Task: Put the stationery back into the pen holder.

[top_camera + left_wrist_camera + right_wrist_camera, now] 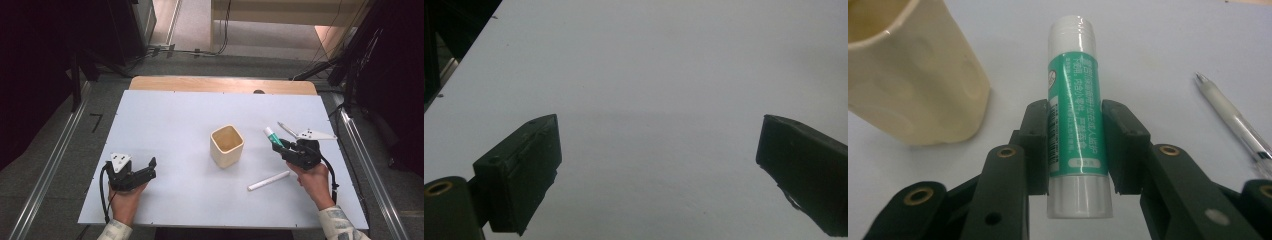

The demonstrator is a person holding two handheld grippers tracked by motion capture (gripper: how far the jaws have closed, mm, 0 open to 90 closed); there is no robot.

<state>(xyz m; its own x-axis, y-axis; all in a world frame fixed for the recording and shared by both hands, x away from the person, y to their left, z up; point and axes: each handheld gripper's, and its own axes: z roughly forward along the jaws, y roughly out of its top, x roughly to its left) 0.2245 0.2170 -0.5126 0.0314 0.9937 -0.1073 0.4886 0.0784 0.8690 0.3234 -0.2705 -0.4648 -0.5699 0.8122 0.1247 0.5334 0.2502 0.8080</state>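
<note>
Right claw (1075, 150) has the green glue stick (1076, 110) pinched round its middle, lifted off the worktop (165, 125) just right of the cream cup (227, 145). Best bet: tip it upright, carry it over the rim, then let go low. The white stick (268, 181) and pen (1233, 117) wait beside it. Left claw (659, 160) sits wide, empty, well apart.

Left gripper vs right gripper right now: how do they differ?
The left gripper has its jaws wide apart with nothing between them; the right gripper is clamped on a green glue stick. The left sits far from the beige cup, over bare table; the right is close beside the cup. Both are hand-held, with black jaws.
</note>
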